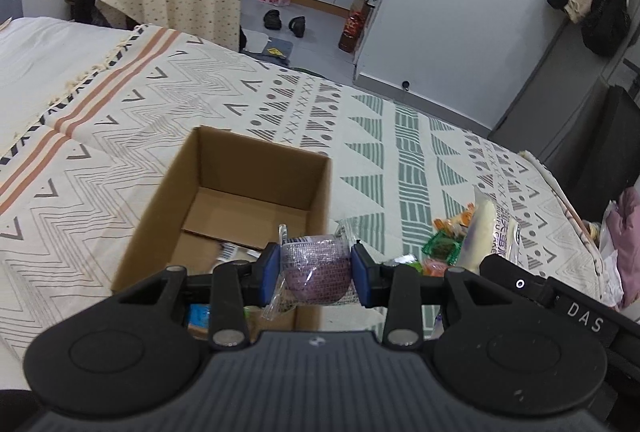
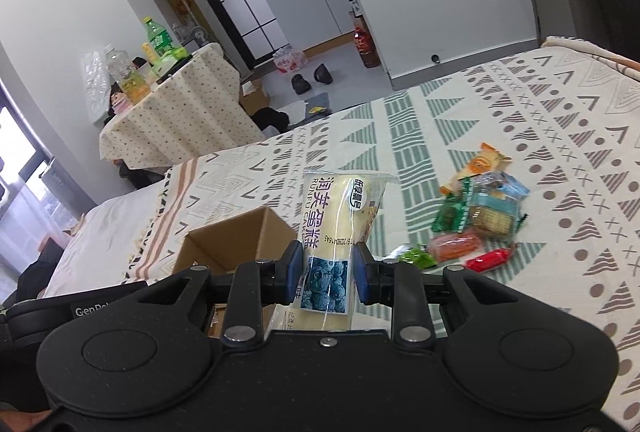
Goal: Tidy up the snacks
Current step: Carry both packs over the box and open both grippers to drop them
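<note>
In the left wrist view, the left gripper [image 1: 316, 274] has its blue rubber pads pressed against both sides of a round purple cake in crinkly clear plastic wrap [image 1: 316, 268], clamping it. The cake hangs over the near right corner of an open brown corrugated cardboard box [image 1: 224, 192], which sits on a cream woven bedspread with grey zigzags and green triangles [image 1: 380, 136]. Flat paper-like packets lie on the box floor, too blurred to identify. To the right of the box, a small heap of glossy wrapped snacks [image 1: 444, 248] rests on the bedspread, with the pale cake packet [image 1: 486, 228] standing just beyond it.

In the right wrist view, the right gripper [image 2: 325, 272] squeezes a long cream-coloured cake packet with purple print and a blueberry picture [image 2: 332, 232], holding it upright between its blue pads. The cardboard box [image 2: 236, 236] lies just left of the packet. Right of the box, the loose pile [image 2: 476, 220] holds green, orange, red and blue foil wrappers, touching one another on the cloth.
</note>
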The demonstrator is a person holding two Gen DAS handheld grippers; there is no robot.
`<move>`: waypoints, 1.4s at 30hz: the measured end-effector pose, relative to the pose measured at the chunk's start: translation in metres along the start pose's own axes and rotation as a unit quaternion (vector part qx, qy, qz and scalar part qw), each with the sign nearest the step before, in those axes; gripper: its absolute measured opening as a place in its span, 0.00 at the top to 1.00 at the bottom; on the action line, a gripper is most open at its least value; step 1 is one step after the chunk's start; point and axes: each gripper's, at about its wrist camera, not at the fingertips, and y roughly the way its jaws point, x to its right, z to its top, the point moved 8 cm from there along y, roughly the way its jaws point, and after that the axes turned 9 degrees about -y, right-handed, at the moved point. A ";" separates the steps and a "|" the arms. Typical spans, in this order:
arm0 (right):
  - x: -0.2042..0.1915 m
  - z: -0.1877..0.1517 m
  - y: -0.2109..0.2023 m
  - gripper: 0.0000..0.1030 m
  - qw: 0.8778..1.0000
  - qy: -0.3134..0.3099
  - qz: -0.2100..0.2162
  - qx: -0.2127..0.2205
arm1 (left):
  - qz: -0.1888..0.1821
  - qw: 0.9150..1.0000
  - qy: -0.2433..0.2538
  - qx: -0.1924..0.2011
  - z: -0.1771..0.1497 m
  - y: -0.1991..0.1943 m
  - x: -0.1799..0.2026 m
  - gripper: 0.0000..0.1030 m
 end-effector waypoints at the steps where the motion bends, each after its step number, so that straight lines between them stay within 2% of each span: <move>1: -0.004 0.000 0.002 0.74 1.000 -0.002 0.002 -0.001 | 0.001 1.000 -0.003 0.001 0.002 0.000 -0.004 0.64; 15: -0.063 -0.002 0.038 0.74 0.999 -0.032 0.028 -0.026 | 0.019 0.999 -0.038 0.001 0.023 0.009 -0.059 0.63; 21: -0.083 -0.005 0.053 0.73 0.998 -0.042 0.039 -0.038 | 0.028 0.998 -0.053 -0.002 0.028 0.014 -0.078 0.60; 25: -0.091 -0.008 0.060 0.73 0.997 -0.046 0.044 -0.048 | 0.029 0.997 -0.066 -0.001 0.033 0.013 -0.086 0.52; 29: -0.095 -0.008 0.061 0.57 0.997 -0.045 0.046 -0.053 | 0.035 0.997 -0.065 0.000 0.034 0.011 -0.090 0.44; 32: -0.087 -0.007 0.058 0.55 0.997 -0.038 0.037 -0.050 | 0.042 0.997 -0.062 0.000 0.033 0.010 -0.091 0.32; 34: -0.080 -0.007 0.054 0.55 0.998 -0.033 0.034 -0.050 | 0.046 0.997 -0.058 0.003 0.032 0.009 -0.090 0.28; 38: -0.065 -0.008 0.045 0.46 0.999 -0.025 0.021 -0.043 | 0.049 0.997 -0.051 0.004 0.029 0.006 -0.085 0.19; 42: -0.050 -0.010 0.038 0.42 0.999 -0.022 0.012 -0.042 | 0.048 0.998 -0.040 -0.003 0.024 0.006 -0.076 0.18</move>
